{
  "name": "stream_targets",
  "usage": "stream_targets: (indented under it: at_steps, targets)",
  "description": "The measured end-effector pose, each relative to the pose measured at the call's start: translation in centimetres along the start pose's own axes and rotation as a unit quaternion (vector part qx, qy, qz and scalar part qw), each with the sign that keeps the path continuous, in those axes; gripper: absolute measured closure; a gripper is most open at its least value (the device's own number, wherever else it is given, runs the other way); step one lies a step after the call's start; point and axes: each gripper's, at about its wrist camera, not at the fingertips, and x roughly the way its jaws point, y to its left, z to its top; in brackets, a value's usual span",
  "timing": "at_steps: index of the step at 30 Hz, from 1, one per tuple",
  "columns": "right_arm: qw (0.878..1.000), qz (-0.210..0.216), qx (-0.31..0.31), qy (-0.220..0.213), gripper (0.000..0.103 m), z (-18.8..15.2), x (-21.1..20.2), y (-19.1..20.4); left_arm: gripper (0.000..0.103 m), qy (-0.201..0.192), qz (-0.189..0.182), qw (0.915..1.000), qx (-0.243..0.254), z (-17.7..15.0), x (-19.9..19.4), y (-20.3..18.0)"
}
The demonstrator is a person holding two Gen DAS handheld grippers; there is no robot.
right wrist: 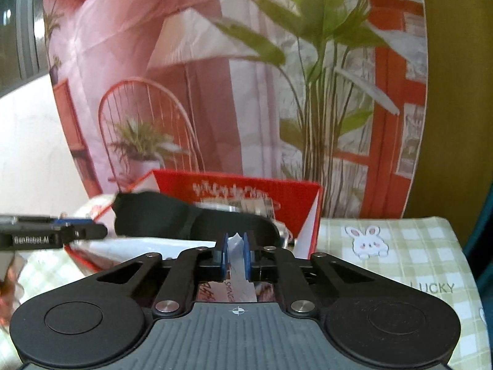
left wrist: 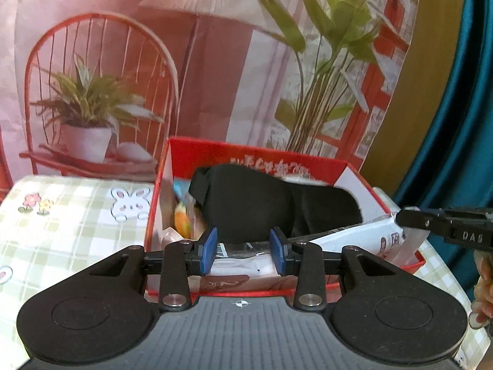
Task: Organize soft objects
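A red cardboard box [left wrist: 246,154] stands on the checked tablecloth, holding a black soft eye mask [left wrist: 265,203] on top of white plastic packets and a colourful small item [left wrist: 181,215]. My left gripper [left wrist: 243,254] is open over the box's near edge, empty, with the mask just beyond its blue pads. My right gripper [right wrist: 235,257] is shut on a white plastic packet [right wrist: 238,273] at the box's right side; it shows in the left wrist view [left wrist: 443,225]. The mask [right wrist: 191,219] and box [right wrist: 286,197] lie ahead of it.
A tablecloth [left wrist: 61,215] with bunny prints covers the table; it also shows in the right wrist view [right wrist: 400,246]. A printed backdrop [left wrist: 215,61] of chair and plants hangs behind. A teal curtain [left wrist: 462,123] is at the right. A hand [left wrist: 483,289] holds the right gripper.
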Motion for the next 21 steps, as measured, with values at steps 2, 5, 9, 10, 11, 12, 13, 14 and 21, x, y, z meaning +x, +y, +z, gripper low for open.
stream_targets:
  at_steps: [2,5,9,10,11,12,13,14,21]
  targets:
    - [1.000,-0.003,-0.002,0.013,0.095,-0.7,0.3,0.0,0.065,0.005,-0.002,1.0000,-0.004,-0.3,0.3,0.1]
    - [1.000,-0.005,-0.001,0.019,0.095,-1.3,0.4,0.1,0.065,0.005,0.001,1.0000,0.005,-0.4,0.2,-0.2]
    - [0.999,-0.012,-0.007,0.031,0.095,-1.0,0.5,0.4,0.065,0.006,0.005,1.0000,0.006,0.1,-0.3,-0.4]
    - [0.999,-0.015,-0.006,0.033,0.095,-1.0,0.4,0.5,0.064,0.004,0.008,0.9999,0.009,0.2,-0.6,-0.5]
    - [0.999,-0.017,-0.004,0.034,0.094,-0.9,0.3,0.5,0.058,0.001,0.009,0.9999,0.014,0.4,-0.9,-0.7]
    - [0.999,-0.019,0.001,0.033,0.092,-0.9,0.1,0.5,0.053,-0.004,0.013,0.9997,0.020,0.5,-1.4,-0.8]
    - [0.999,-0.020,0.007,0.031,0.089,-0.8,-0.1,0.5,0.038,-0.009,0.016,0.9995,0.026,0.7,-1.9,-1.0]
    - [0.999,-0.025,0.016,0.027,0.083,-0.7,-0.3,0.4,0.027,-0.017,0.021,0.9992,0.031,1.0,-2.4,-1.2]
    - [0.998,-0.051,0.025,0.004,0.045,0.7,-2.9,0.8,0.000,-0.062,0.049,0.9958,0.045,3.1,-6.6,-2.5]
